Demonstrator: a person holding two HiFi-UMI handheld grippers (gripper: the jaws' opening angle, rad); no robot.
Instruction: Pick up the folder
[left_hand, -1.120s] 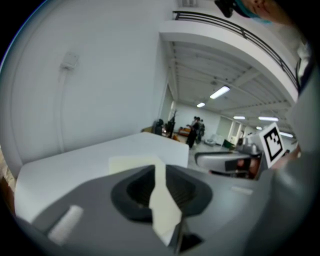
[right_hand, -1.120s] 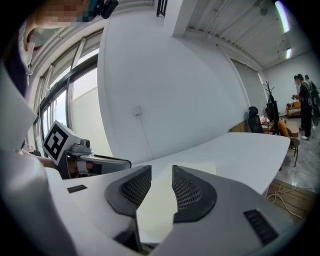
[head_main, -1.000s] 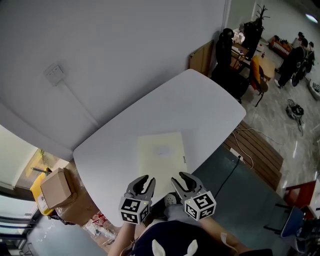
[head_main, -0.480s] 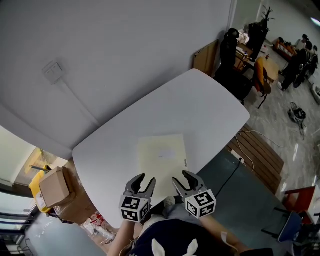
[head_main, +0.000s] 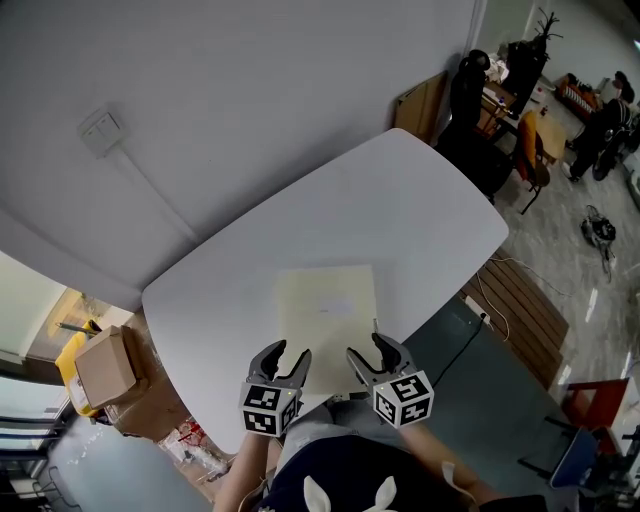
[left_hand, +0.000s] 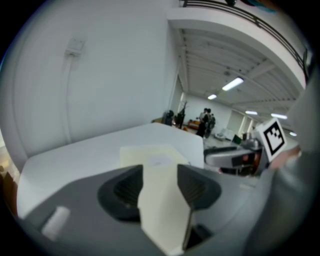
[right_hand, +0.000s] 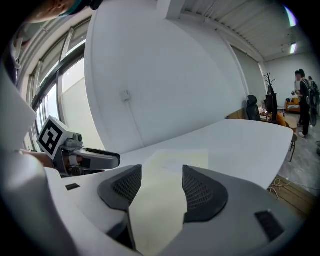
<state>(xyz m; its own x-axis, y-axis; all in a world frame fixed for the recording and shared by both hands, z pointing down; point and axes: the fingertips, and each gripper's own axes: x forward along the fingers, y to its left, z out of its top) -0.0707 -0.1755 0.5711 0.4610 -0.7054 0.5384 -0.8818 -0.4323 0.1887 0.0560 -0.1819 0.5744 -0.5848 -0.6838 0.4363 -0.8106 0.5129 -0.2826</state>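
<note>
A pale yellow folder (head_main: 326, 322) lies flat on the white table (head_main: 400, 210), its near edge at the table's front edge. Both grippers hover side by side just short of that near edge. My left gripper (head_main: 283, 357) is open and its jaws have just been opening; the folder (left_hand: 150, 170) shows in the gap beyond its pads, not pressed. My right gripper (head_main: 377, 349) is also open, its jaws have just been opening too, and the folder (right_hand: 170, 172) lies ahead between its pads, untouched.
A grey wall with a socket plate (head_main: 100, 131) runs behind the table. A cardboard box (head_main: 100, 366) stands on the floor at the left. Office chairs (head_main: 470, 110) and people (head_main: 605, 120) are at the far right, with a cable (head_main: 470, 320) on the floor.
Both grippers' jaws have spread wider. Both have sunk toward the folder's near edge, which now lies closer to their fingertips.
</note>
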